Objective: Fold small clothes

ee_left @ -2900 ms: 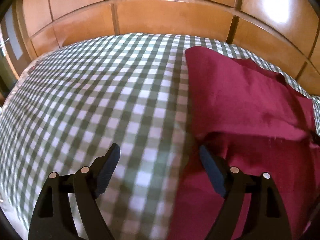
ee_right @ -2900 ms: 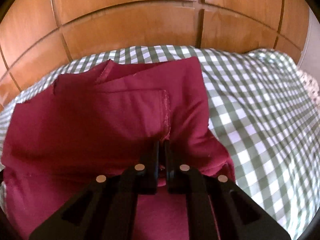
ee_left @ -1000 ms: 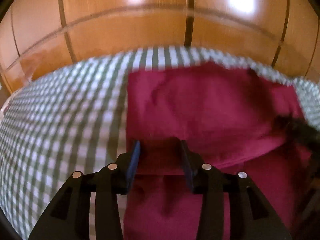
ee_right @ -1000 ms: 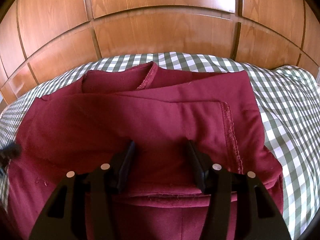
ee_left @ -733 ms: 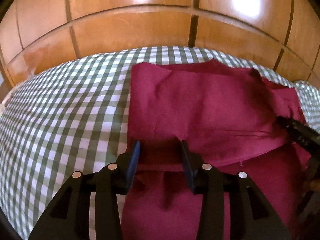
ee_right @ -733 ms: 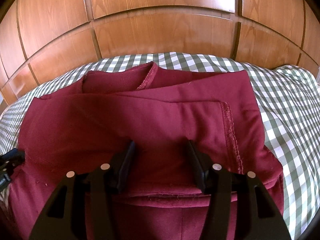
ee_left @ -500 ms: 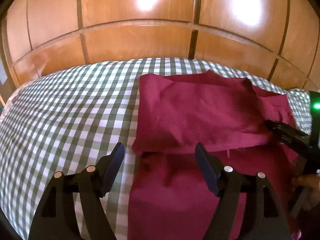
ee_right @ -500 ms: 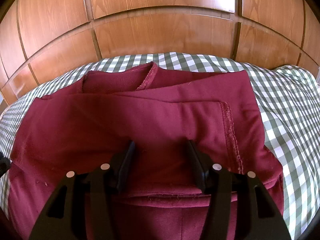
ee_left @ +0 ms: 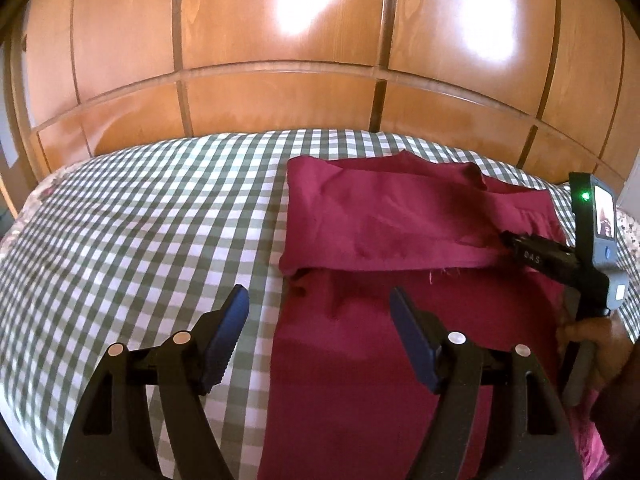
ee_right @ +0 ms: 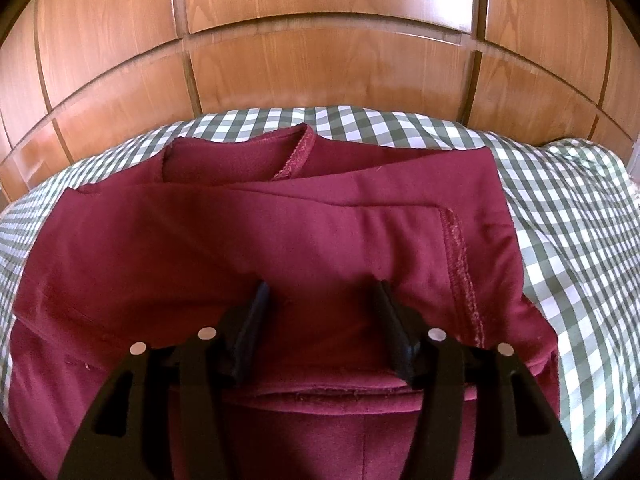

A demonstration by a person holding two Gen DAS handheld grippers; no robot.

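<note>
Garment: a dark red garment [ee_left: 400,232] lies on the green-and-white checked bed cover [ee_left: 152,216], its far part folded back toward the near edge so that a doubled band crosses the cloth. In the right wrist view the same garment [ee_right: 280,240] shows a stitched seam running down its right side and a second seam at the far fold.

Left claw: the left claw [ee_left: 320,332] hangs above the garment's left edge with its jaws spread wide and nothing between them. A second ago the jaws were narrower and straddled the folded band's near edge; half a second ago they had already spread and pulled back, and the folded band now sits farther ahead of them.

Right claw: the right claw [ee_right: 322,328] rests low on the folded layer, jaws parted, cloth lying between them but not pinched. About three seconds ago it was clamped on a seam of the garment. In the left wrist view its black fingers [ee_left: 536,252] touch the right end of the folded band.

Backdrop: wooden panelling [ee_left: 280,92] rises behind the bed.
</note>
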